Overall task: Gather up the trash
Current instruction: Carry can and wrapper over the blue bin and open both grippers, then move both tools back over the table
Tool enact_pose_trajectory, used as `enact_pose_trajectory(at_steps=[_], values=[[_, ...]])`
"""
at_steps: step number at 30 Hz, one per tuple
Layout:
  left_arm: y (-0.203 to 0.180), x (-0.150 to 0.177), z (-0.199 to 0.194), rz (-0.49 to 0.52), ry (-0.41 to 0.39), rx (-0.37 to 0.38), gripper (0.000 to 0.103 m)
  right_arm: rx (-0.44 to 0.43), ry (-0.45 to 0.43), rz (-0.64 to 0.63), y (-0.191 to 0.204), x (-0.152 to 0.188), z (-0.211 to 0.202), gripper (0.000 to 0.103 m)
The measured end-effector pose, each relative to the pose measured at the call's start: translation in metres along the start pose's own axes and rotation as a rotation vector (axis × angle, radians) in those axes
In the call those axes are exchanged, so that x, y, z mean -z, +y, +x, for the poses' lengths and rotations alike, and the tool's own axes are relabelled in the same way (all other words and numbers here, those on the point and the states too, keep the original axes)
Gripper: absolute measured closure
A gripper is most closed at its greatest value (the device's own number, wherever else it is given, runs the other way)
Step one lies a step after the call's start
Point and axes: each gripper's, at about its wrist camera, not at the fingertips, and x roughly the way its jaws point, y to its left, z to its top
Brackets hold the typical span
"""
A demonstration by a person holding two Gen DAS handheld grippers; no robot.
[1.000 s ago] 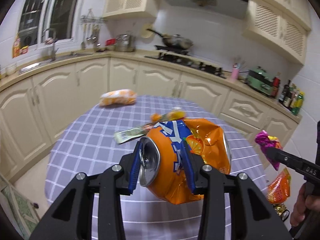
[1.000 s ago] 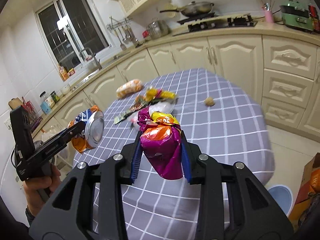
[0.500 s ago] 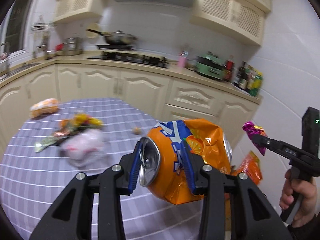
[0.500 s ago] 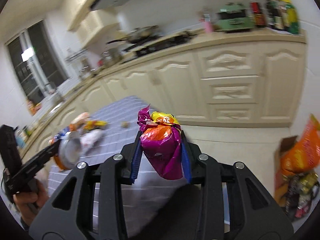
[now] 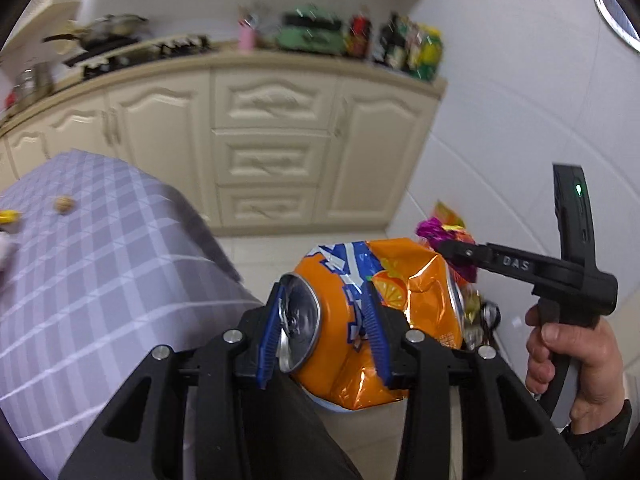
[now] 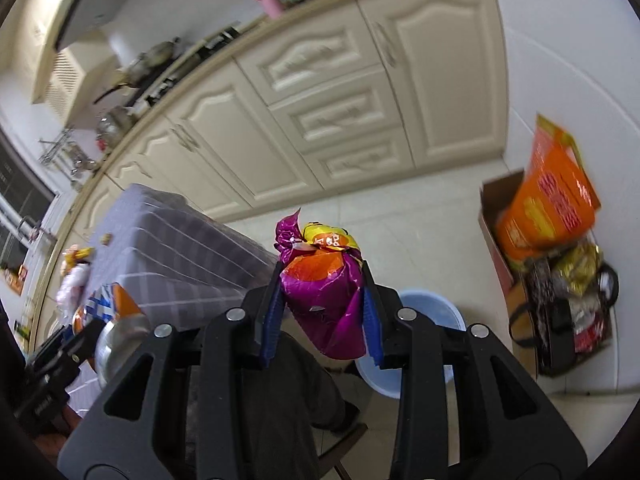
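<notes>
both grippers are loaded and have swung away from the counter (image 5: 92,264) toward the floor by the cabinets. left gripper (image 5: 326,330) is clamped across a crushed orange soda can (image 5: 372,312), its blue pads biting the dented sides just behind the can's silver top. right gripper (image 6: 320,312) is pinched on a crumpled purple snack wrapper (image 6: 320,292), which bulges up between the pads.

a second ago both wrist views looked across the checked tablecloth, with the remaining litter spread in front. now the cloth sits off to the left in both views, and the cabinet doors and pale floor tiles fill the middle. both cameras tilt downward. in the right wrist view a light blue bin (image 6: 424,344) shows on the floor just beyond the wrapper, partly hidden by the gripper. a cardboard box (image 6: 496,236) stuffed with bags stands further right against the wall.

my reading is that the carry is nearly done and the drop comes next. the blue bin looks the likely target, though the box of bags could serve as well. neither piece has been let go yet.

some litter is left on the counter: a small brown nut-like bit (image 5: 64,204) and, at the far end, a pale crumpled bag (image 6: 74,280). so another trip seems needed after this one.
</notes>
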Motion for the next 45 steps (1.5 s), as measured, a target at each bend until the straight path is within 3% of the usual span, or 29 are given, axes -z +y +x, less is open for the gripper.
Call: enact_pose_trajectory(at_steps=[10,17,18,20,23,27,37,45], values=[[-0.034,0.04,0.126,0.138,0.261,0.001,0.065,0.047,0.117,0.139,-0.063,0.019,0.048,0.069],[-0.043,0.051,0.2,0.215,0.408,-0.008,0.062,0.041,0.196,0.164,-0.077,0.021,0.088,0.069],[-0.045,0.052,0.208,0.231,0.431,-0.014,0.06,0.04,0.209,0.165,-0.08,0.023,0.096,0.069],[-0.045,0.056,0.225,0.242,0.471,-0.033,0.031,0.045,0.226,0.186,-0.086,0.026,0.106,0.06],[-0.038,0.052,0.221,0.195,0.435,-0.036,0.019,0.063,0.224,0.233,-0.096,0.034,0.108,0.029],[-0.033,0.043,0.197,0.194,0.362,-0.061,0.013,0.078,0.205,0.27,-0.101,0.042,0.102,0.008],[-0.034,0.019,0.131,0.176,0.213,-0.062,0.01,0.09,0.172,0.243,-0.078,0.039,0.084,0.006],[-0.029,0.001,0.077,0.139,0.101,-0.039,0.01,0.058,0.096,0.164,-0.031,0.021,0.052,0.006]])
